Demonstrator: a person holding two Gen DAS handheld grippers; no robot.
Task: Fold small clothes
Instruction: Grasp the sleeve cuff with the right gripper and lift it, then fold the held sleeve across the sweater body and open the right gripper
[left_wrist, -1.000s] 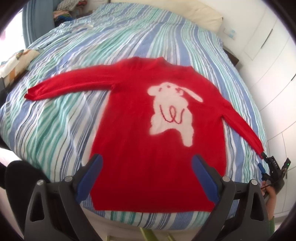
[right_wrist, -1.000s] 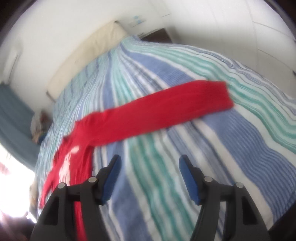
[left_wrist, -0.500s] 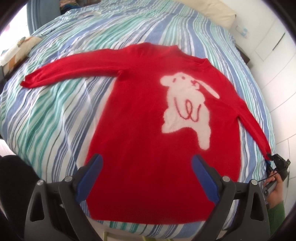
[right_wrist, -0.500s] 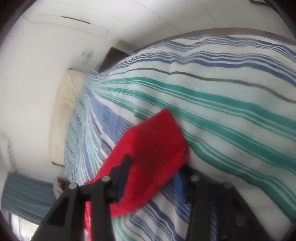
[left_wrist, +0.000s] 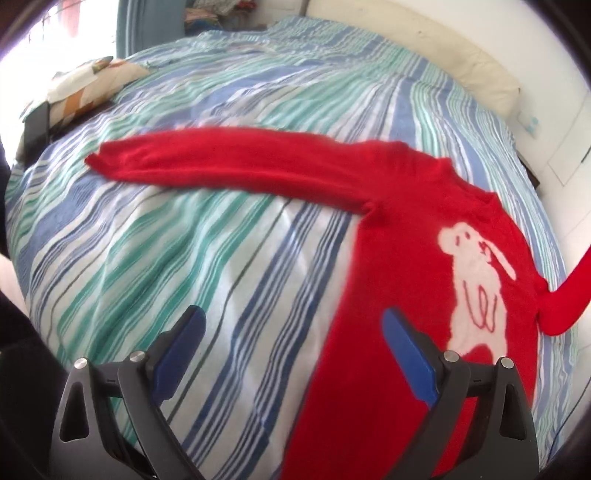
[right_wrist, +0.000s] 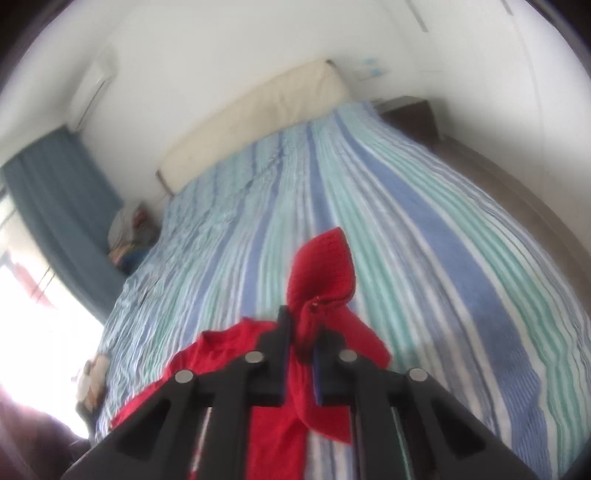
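Observation:
A red sweater (left_wrist: 399, 258) with a white rabbit on its front lies flat on the striped bed. Its left sleeve (left_wrist: 229, 166) stretches out to the left. My left gripper (left_wrist: 291, 350) is open and empty, hovering above the bedspread by the sweater's left hem edge. My right gripper (right_wrist: 306, 328) is shut on the cuff of the right sleeve (right_wrist: 321, 266) and holds it lifted above the bed. The lifted sleeve also shows in the left wrist view (left_wrist: 569, 299) at the right edge.
The striped bedspread (left_wrist: 184, 258) covers the whole bed. A patterned pillow (left_wrist: 85, 85) lies at the left edge. A cream headboard (right_wrist: 255, 114) runs along the far wall, a blue curtain (right_wrist: 55, 206) hangs at the left, and a dark nightstand (right_wrist: 410, 110) stands at the right.
My right gripper closed on the right sleeve's cuff and lifted it off the bed. My left gripper swung left, toward the outstretched left sleeve.

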